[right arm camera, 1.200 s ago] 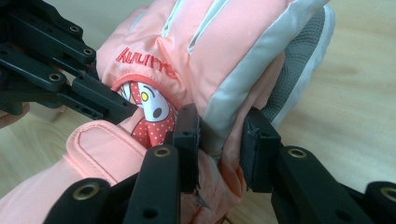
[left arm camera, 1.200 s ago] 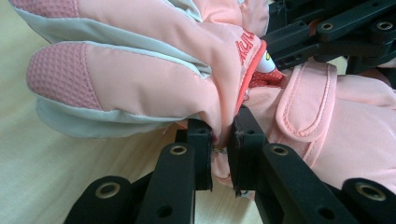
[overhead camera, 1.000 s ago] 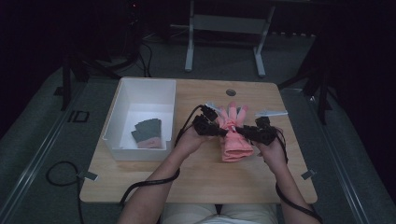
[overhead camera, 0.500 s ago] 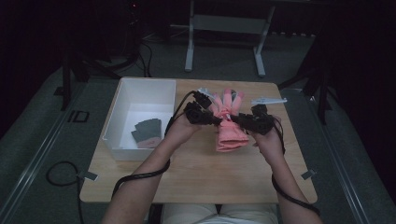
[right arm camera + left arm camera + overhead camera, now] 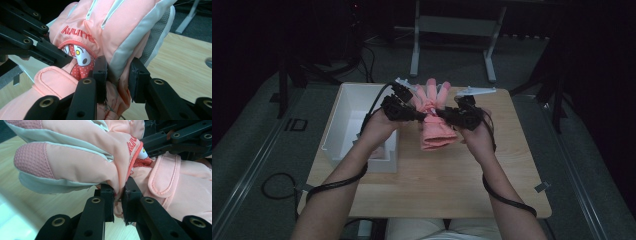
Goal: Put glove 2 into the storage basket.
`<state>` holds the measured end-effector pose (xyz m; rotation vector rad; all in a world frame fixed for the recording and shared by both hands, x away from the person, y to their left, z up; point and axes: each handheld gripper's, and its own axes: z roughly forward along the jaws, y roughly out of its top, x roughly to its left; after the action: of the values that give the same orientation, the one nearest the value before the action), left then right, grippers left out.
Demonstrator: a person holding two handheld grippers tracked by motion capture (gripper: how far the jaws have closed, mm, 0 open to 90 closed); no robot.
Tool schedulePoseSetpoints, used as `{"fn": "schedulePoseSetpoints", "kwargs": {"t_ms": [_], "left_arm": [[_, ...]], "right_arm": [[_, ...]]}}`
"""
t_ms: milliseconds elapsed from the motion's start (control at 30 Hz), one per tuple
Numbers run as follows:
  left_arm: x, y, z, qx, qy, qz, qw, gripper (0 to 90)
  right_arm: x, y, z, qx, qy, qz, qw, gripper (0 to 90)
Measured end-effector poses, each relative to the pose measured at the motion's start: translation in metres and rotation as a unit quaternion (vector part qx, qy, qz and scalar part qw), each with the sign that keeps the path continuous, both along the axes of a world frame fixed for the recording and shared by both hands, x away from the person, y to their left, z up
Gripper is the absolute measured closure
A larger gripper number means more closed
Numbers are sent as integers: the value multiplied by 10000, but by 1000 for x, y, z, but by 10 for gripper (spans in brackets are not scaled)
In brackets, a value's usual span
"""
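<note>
Pink glove [image 5: 435, 116] hangs above the wooden table [image 5: 447, 175], pinched between both tools: the left gripper [image 5: 117, 196] clamps its edge narrowly, the right gripper [image 5: 117, 68] grips a thicker fold. Since half a second ago, the pair has risen slightly beside the white bin [image 5: 343, 112].

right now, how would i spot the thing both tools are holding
On the light wooden table, look right of the white rectangular bin. The padded pink winter glove hangs between the left tool and right tool, with grey finger panels and a cartoon patch.
</note>
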<state>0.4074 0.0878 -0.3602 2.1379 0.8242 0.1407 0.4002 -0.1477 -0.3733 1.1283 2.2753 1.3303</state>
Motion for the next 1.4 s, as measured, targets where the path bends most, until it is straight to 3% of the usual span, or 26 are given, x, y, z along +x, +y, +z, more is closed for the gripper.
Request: {"fn": "schedulePoseSetpoints", "kwargs": {"t_ms": [467, 567, 767, 967, 1067, 1267, 1400], "left_arm": [[-7, 76, 16, 103, 17, 367, 9993, 809], [-6, 93, 18, 36, 51, 465, 9989, 809], [-5, 126, 19, 192, 67, 629, 9978, 809], [3, 150, 1, 385, 191, 812, 9958, 809], [9, 162, -18, 328, 372, 883, 9949, 809], [19, 168, -52, 462, 694, 939, 9921, 810], [24, 168, -67, 580, 849, 908, 9906, 810]], "right_arm": [[10, 79, 17, -64, -3, 357, 9993, 710], [14, 98, 20, -80, 13, 443, 9990, 711], [21, 136, 20, -11, 112, 502, 9987, 712], [29, 169, 2, -55, 273, 404, 9988, 716], [34, 183, -12, -117, 404, 337, 9985, 718], [43, 200, -45, -396, 741, 261, 9961, 721], [48, 206, -60, -601, 924, 262, 9936, 723]]}}
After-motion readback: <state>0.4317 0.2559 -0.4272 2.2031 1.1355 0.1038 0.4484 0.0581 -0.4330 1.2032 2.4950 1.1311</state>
